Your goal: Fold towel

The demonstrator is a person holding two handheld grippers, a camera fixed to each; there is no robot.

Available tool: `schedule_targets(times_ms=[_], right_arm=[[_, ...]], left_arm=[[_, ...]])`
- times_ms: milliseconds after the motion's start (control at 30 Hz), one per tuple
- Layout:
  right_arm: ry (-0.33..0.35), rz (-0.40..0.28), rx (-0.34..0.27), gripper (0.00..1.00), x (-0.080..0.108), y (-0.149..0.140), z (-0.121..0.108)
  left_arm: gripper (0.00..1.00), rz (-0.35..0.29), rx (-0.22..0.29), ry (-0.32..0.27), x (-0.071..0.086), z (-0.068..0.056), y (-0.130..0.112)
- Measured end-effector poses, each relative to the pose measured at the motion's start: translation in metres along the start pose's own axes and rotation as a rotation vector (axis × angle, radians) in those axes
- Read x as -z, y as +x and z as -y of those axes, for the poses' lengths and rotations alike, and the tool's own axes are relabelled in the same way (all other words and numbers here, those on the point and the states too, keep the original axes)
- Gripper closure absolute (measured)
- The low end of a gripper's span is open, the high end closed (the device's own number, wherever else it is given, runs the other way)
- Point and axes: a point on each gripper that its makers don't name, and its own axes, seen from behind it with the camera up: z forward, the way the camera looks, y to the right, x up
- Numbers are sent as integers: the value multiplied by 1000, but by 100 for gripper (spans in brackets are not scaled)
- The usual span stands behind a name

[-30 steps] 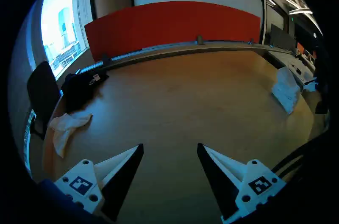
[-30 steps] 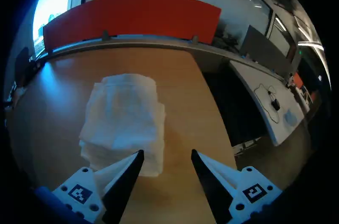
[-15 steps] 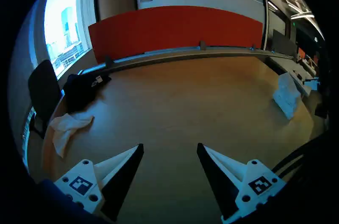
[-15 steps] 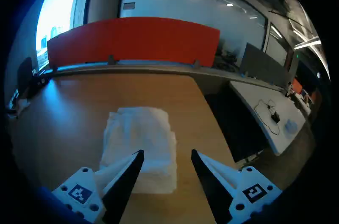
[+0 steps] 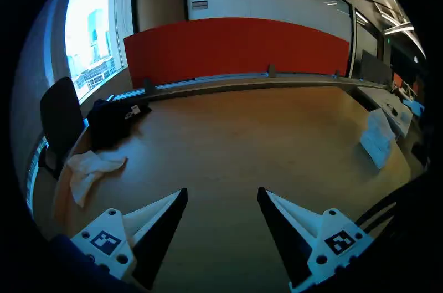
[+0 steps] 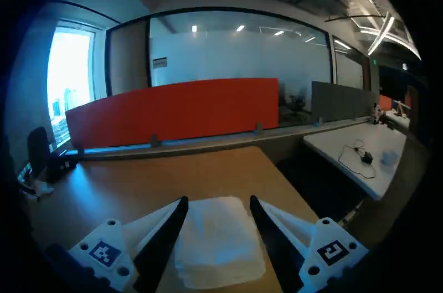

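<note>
- One wooden table (image 5: 249, 127) spreads wide ahead of both grippers, and every towel lies on it.
- One red partition (image 5: 238, 49) runs along the table's far edge.
- One dark office chair (image 5: 60, 116) stands at the table's left end.
- One black bag (image 5: 113, 121) rests on the table near that chair.
- One stack of folded white towels (image 6: 219, 240) lies low between the right gripper's fingers. Its long axis runs straight away along them. How high the fingers are above it cannot be told. In the left gripper view the same stack (image 5: 378, 138) sits far right, near the table's edge.
- One loose towel (image 5: 88, 174), white and crumpled, lies just in front of the bag, close to the table's left edge. It is ahead and well to the left of the left gripper's jaws. Its long axis slants from near left to far right.
- Two grippers. The left gripper (image 5: 221, 190) has its jaws spread wide with bare table between them. The right gripper (image 6: 219, 199) also has its jaws wide apart and grips nothing.
- Judging by position, the loose towel is the one left to fold, the left gripper is much the nearer to it, and reaching it calls for a swing to the left.
</note>
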Motion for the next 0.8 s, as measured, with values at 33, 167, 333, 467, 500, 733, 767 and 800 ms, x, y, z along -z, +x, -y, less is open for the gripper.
schedule_targets(times_ms=[33,167,333,467,500,733,767,800], right_arm=[[1,-5,8,14,0,1,2],[12,-28,38,14,-1,7,14],[39,-61,41,14,-1,18,33],[59,-102,40,14,0,32,50],[64,-111,42,14,1,35,54],[90,-160,57,14,0,52,87],[95,-164,57,14,0,53,93],[99,-168,57,14,-1,54,98]], left_arm=[[6,-6,3,3,0,1,2],[6,-29,18,13,-1,5,9],[6,-65,42,30,-2,12,21],[6,-125,63,47,0,20,39],[6,-140,67,51,0,22,43],[6,-238,106,84,5,39,70],[6,-253,110,84,6,40,74],[6,-265,114,84,7,41,77]])
